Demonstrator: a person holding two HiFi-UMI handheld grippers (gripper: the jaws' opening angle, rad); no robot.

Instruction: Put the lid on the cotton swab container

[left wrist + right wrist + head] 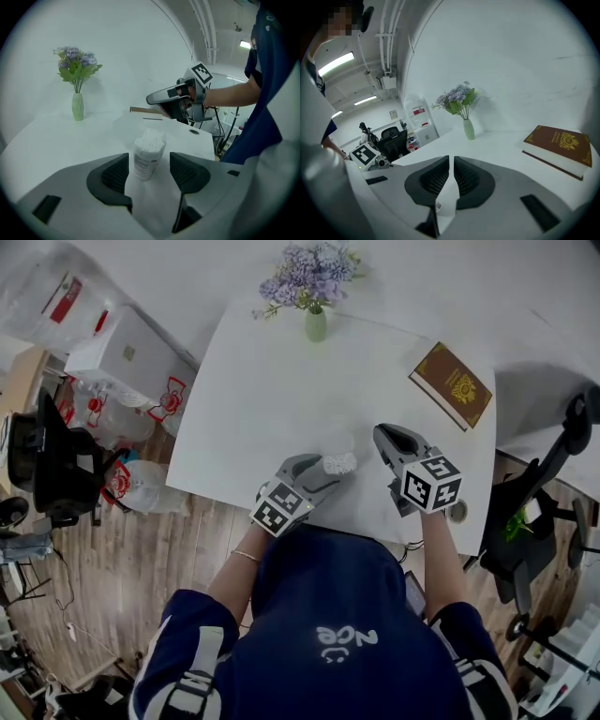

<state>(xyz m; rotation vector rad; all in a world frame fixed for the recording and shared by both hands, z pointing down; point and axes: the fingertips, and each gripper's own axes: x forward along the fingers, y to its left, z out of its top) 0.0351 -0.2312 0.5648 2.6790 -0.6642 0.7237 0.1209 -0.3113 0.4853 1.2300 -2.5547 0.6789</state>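
Note:
The cotton swab container (149,152), a clear tub with a printed label and white swab heads showing at its top, stands upright on the white table (262,399). My left gripper (328,474) is open around it, with the pads (115,174) standing clear of its sides. In the head view the container (339,463) sits just off the left jaws. My right gripper (451,161) hovers to the right (382,435), its jaws shut on a thin white piece with a barcode sticker (443,199); this looks like the lid seen edge-on.
A green vase of purple flowers (315,322) stands at the table's far edge. A brown book (451,385) lies at the far right. A cable hole (457,512) sits by the near right edge. Office chairs and boxes ring the table.

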